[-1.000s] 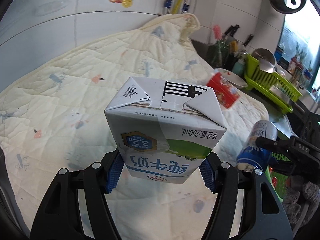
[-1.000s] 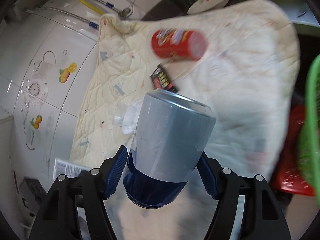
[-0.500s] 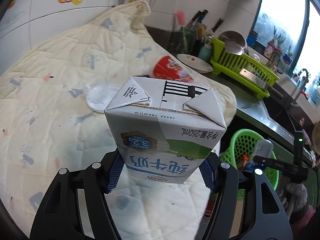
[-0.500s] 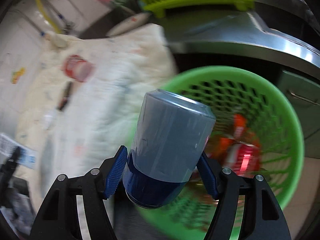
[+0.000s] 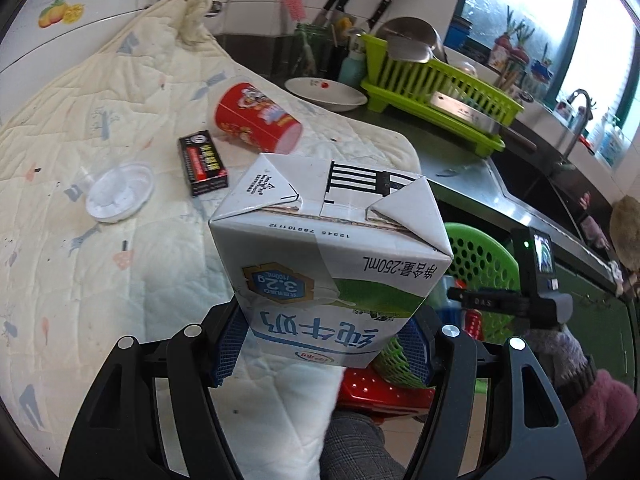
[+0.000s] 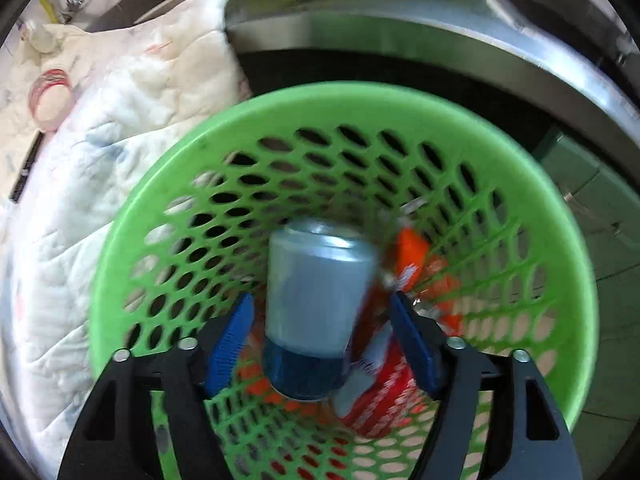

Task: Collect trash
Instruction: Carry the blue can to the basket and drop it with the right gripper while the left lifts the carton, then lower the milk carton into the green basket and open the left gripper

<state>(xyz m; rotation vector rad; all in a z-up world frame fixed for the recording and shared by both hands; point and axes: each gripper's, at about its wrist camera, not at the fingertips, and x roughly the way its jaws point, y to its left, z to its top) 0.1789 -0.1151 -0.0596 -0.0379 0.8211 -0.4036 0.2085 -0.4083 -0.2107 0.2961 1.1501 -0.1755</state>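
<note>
Left gripper (image 5: 324, 344): fingers clamping a milk carton (image 5: 332, 264), held w/ its folded end facing away, above the quilted cloth (image 5: 80, 120) on the worktop. Right gripper (image 6: 320, 344): fingers standing apart, pads clear of a blue-and-grey can (image 6: 316, 312) that is sitting between them inside the green basket (image 6: 520, 168), blurred, w/ red and orange wrappers (image 6: 416, 264) under it. Lying on the cloth: red cup (image 5: 256, 120), black box (image 5: 202, 162), white lid (image 5: 120, 192).
</note>
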